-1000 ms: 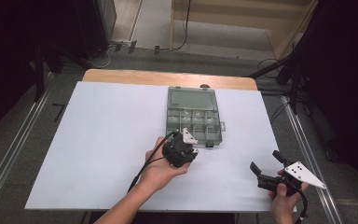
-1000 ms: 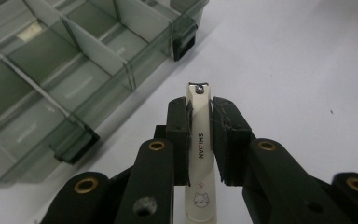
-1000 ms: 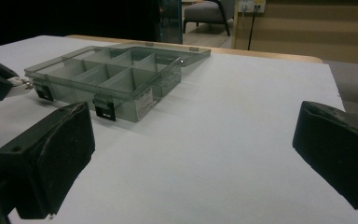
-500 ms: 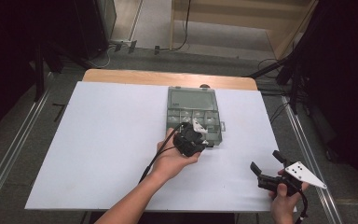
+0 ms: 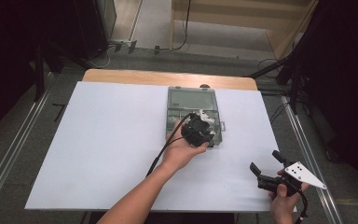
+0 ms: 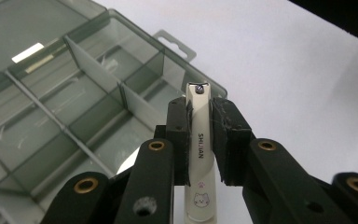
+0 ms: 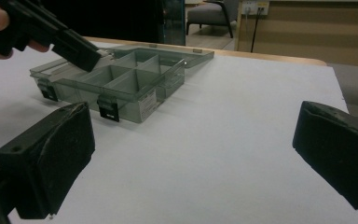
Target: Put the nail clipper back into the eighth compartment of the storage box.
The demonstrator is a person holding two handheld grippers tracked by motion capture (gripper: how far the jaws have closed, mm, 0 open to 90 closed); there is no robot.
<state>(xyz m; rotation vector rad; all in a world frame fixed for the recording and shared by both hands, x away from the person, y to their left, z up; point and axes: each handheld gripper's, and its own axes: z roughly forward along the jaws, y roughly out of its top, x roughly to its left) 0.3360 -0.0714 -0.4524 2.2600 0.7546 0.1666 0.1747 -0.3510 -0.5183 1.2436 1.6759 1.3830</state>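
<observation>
My left hand [image 5: 182,150] is reaching forward over the counter [image 5: 98,140], holding my left gripper [image 6: 200,140] with its jaws pinching a white nail clipper [image 6: 200,154] upright between them. Just beyond those jaws, the grey compartment box [image 6: 74,107] is lying open, its near cells looking bare. Since a second ago I have been carrying the clipper farther over the box. My right gripper [image 5: 266,166] is resting low at the right, jaws spread wide, the box well ahead of them.
</observation>
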